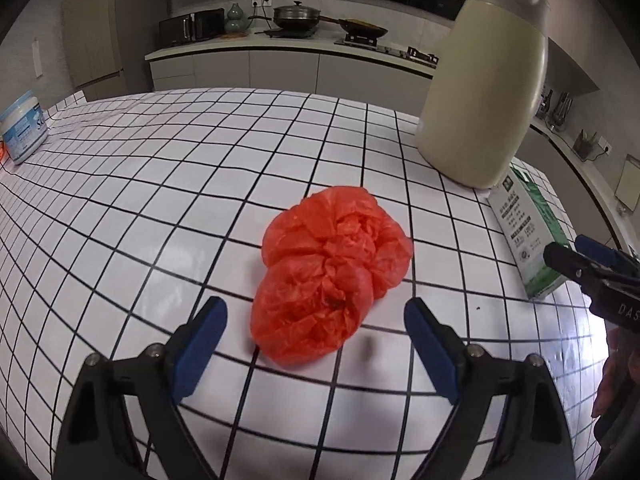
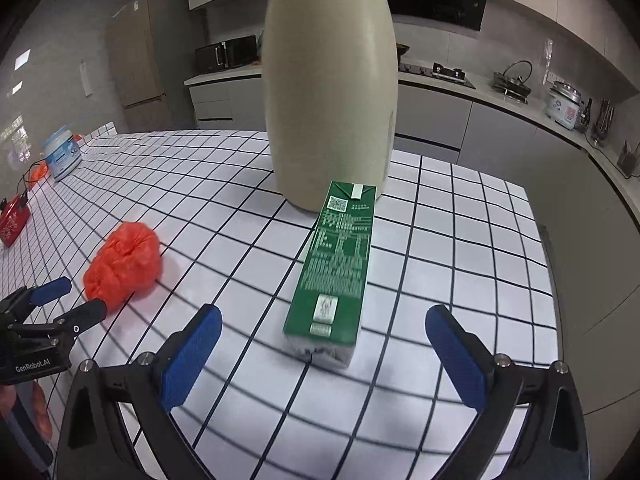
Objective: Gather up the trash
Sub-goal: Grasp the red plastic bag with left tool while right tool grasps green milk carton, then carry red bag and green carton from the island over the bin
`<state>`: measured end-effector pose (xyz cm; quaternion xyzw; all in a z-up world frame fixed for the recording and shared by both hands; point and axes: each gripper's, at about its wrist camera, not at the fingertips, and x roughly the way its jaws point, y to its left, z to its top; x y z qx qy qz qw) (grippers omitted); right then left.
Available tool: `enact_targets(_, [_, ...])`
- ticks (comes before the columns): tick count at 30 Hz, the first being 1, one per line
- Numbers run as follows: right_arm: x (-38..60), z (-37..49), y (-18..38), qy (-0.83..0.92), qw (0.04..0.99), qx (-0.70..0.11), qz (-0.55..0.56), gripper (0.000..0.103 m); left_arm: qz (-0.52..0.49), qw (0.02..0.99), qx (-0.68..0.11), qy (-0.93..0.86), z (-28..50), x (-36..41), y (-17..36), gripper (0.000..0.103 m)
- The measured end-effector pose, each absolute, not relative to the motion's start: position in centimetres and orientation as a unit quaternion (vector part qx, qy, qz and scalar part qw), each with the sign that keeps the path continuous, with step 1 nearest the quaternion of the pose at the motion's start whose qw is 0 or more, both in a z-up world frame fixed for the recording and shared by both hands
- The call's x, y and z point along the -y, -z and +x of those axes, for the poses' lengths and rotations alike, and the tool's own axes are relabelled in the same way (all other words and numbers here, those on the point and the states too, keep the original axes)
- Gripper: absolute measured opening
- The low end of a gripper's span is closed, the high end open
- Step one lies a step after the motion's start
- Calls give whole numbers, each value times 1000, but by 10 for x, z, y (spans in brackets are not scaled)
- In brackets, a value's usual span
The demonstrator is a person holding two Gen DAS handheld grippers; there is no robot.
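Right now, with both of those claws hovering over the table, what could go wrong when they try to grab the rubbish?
The left gripper is open around the crumpled red plastic bag; thin plastic may squash or slip, so the fingers might catch only a fold.

The right gripper is open in front of the green carton, which lies flat with its far end close to the tall beige bin. Pushing forward could slide the carton into the bin.
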<state>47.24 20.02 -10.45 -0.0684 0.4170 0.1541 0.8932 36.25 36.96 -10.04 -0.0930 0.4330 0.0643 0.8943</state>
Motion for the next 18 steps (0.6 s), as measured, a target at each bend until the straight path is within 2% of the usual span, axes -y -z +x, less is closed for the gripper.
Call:
enact_targets(6, [-203, 506, 120, -153, 885, -437, -48, 82, -101, 891, -439, -58, 383, -374, 110, 87])
enact_targets(11, [-202, 520, 131, -157, 877, -452, -41, 62, -106, 890, -441, -53, 390, -375, 114, 82])
enact_targets(13, [-201, 521, 134, -162, 874, -456, -37, 51, -110, 891, -438, -48, 390, -374, 113, 78])
enact_targets(14, [-200, 521, 135, -163, 873, -458, -37, 48, -113, 892, -436, -45, 389, -375, 113, 74])
enact_targets(15, [-199, 521, 135, -166, 872, -459, -35, 41, -115, 893, -434, -43, 390, -375, 113, 67])
enact_targets(18, [-198, 520, 134, -169, 872, -458, -34, 41, -123, 894, -431, -26, 390, -375, 112, 50])
